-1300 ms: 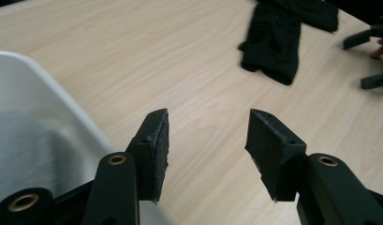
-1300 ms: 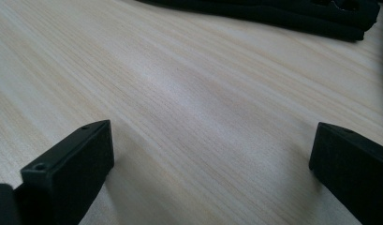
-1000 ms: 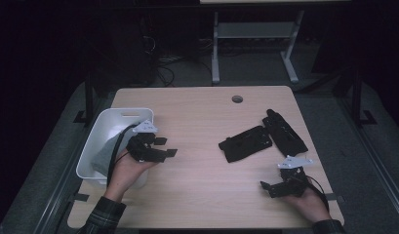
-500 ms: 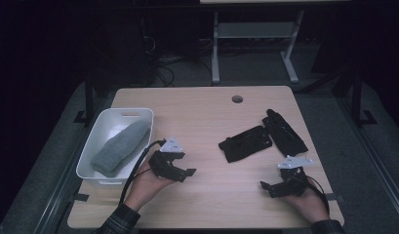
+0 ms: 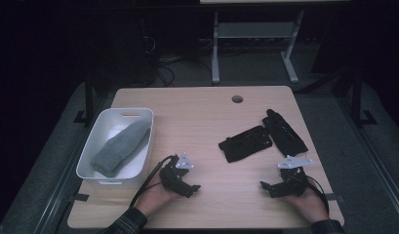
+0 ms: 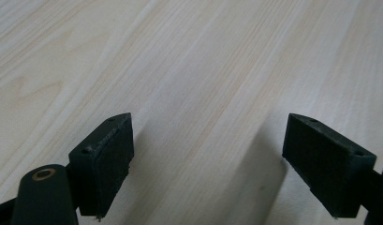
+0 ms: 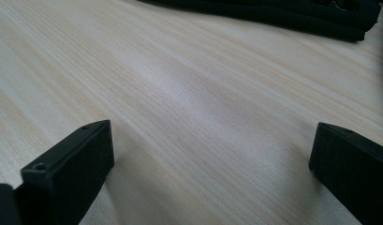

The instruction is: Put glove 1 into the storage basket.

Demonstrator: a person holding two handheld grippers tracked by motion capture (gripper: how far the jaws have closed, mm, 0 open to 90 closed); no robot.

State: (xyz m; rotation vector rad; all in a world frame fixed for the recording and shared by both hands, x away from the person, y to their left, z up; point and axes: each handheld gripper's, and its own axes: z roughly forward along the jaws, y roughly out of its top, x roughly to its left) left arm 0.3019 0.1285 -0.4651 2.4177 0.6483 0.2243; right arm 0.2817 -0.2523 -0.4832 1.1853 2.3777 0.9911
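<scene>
A grey knitted mitten (image 5: pixel 120 148) lies inside the white bin (image 5: pixel 138 114) at the table's left. Two black gloves rest at the right: one flat (image 5: pixel 245 143), one (image 5: pixel 284 132) angled behind it. My left gripper (image 5: pixel 193 187) sits low on the wood just right of the bin's front corner. Its jaws have just been opening and stand open with nothing between them (image 6: pixel 210 129). My right gripper (image 5: pixel 265 186) rests near the front right edge, open over bare wood (image 7: pixel 212 133). A black glove (image 7: pixel 273 11) lies ahead of it.
The wooden table (image 5: pixel 197 117) has a cable hole (image 5: pixel 237 99) at the back. A metal stand (image 5: pixel 255 34) and cables stand on the dark floor beyond. Bare wood spans the middle between the bin and the gloves.
My left gripper has come away from the bin, moving right and down toward the table front. The grey mitten now lies uncovered in the bin. The right gripper has stayed put.
</scene>
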